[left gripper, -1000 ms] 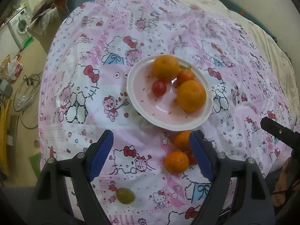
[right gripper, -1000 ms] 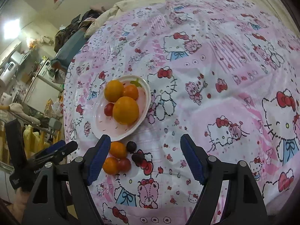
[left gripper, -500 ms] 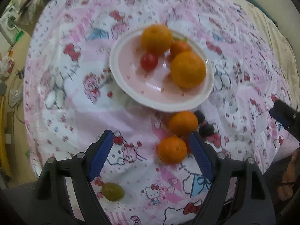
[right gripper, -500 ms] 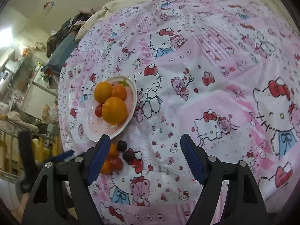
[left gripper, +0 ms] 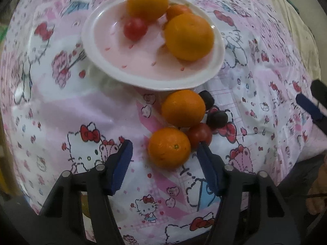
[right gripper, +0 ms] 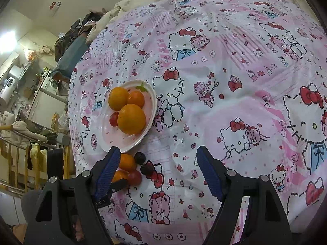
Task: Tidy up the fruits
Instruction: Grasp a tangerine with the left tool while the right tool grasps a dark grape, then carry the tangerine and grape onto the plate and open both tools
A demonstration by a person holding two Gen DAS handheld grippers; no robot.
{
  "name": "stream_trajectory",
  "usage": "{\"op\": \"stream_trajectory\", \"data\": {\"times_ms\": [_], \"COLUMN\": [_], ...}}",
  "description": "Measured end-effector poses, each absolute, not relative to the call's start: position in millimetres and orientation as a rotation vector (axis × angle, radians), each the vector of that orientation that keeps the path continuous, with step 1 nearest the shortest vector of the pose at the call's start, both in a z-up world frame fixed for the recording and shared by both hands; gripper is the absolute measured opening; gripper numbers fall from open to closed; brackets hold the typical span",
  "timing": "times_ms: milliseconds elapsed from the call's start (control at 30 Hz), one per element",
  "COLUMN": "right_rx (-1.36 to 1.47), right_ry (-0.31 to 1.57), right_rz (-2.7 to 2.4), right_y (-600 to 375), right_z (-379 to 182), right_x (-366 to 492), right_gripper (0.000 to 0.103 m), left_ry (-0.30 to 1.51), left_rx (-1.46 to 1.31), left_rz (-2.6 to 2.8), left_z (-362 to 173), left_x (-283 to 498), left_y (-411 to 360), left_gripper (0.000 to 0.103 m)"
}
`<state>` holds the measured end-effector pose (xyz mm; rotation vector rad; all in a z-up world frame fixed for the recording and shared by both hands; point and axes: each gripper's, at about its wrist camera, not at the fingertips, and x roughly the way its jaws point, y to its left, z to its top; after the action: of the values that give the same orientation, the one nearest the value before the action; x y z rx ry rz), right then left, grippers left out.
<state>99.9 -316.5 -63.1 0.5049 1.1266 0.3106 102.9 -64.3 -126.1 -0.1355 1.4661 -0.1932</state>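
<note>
Lowered, left gripper (left gripper: 163, 153) jaws closing around orange (left gripper: 169, 147).

Left wrist looks steeply down, close; right farther; both share plate (left gripper: 216, 65).

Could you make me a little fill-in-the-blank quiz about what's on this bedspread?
1. The white plate holds ____ fruits.
2. The left gripper has just been closing around an ____ on the bedspread.
3. Nothing sits between the fingers of the ____ gripper.
4. The two dark grapes lie ____ the plate.

Answers: four; orange; right; off
</note>
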Motion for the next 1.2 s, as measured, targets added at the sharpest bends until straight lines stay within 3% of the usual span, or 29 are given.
{"op": "stream_trajectory", "data": {"times_ms": [300, 333, 367, 600, 767, 867, 1133, 1200], "right_rx": [0.497, 0.493, 0.489, 0.489, 0.526, 0.507, 0.408, 0.35], "right_ry": [1.14, 1.142, 1.143, 1.191, 1.318, 1.386, 1.472, 1.467], "right_rz": [0.311, 0.31, 0.307, 0.338, 0.421, 0.441, 0.4, 0.401], "right_y": [-312.7, -312.1, -311.5, -303.7, -279.5, -260.5, -226.6, -217.9], "right_z": [-65.6, -66.0, -66.4, -77.5, -105.6, -122.0, -147.9, -150.1], "right_x": [101.7, 102.4, 102.9, 106.5, 114.0, 118.2, 127.3, 125.8], "right_gripper": [0.079, 0.079, 0.079, 0.078, 0.045, 0.033, 0.029, 0.024], "left_ry": [1.501, 1.496, 1.498, 1.502, 1.449, 1.415, 1.374, 1.366], "left_rx": [-0.203, -0.214, -0.232, -0.223, -0.233, -0.234, -0.289, -0.287], "left_rz": [-0.171, -0.173, -0.188, -0.197, -0.181, -0.171, -0.146, -0.147], "left_z": [-134.5, -134.2, -133.8, -125.7, -106.7, -94.9, -80.2, -78.1], "left_x": [102.5, 103.5, 104.8, 101.8, 93.5, 91.8, 90.6, 89.8], "left_y": [-60.5, -61.3, -61.8, -59.6, -40.8, -31.2, -9.4, -8.4], "left_gripper": [0.061, 0.053, 0.038, 0.036, 0.036, 0.036, 0.036, 0.036]}}
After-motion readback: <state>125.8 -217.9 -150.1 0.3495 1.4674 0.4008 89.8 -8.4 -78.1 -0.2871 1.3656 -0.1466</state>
